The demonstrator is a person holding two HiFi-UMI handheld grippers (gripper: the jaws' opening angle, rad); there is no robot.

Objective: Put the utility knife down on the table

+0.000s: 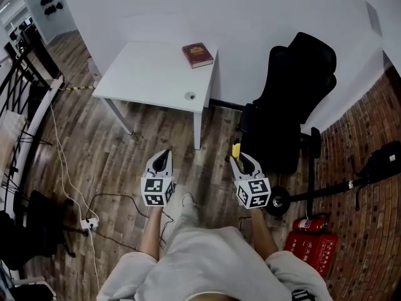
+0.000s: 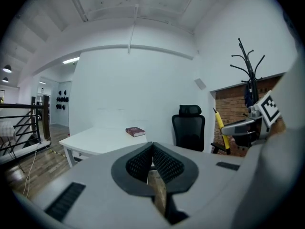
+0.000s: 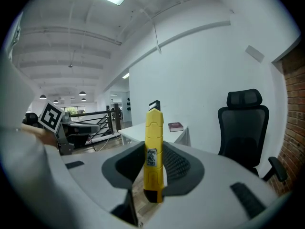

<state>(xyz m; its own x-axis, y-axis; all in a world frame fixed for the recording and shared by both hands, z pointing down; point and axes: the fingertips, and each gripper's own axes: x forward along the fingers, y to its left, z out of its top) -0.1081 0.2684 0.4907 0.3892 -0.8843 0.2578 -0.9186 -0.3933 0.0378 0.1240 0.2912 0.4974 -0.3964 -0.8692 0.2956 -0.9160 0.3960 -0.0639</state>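
Your right gripper [image 1: 243, 162] clamps the slim yellow utility knife [image 3: 154, 147] upright, above the wood-plank floor [image 1: 125, 155]. Your left gripper [image 1: 164, 158] has its ribbed jaws together, empty. Ahead, the white rectangular table [image 1: 150, 74] presents its near edge, with open floor between. A black padded chair [image 1: 288, 99] stands at its right.

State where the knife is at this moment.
The knife stands upright, clamped in the right tool at the head view's right, short of the table and beside the chair.

White table [image 1: 147, 74], dark red book [image 1: 197, 54] at far right corner, small round object [image 1: 190, 96] near front edge
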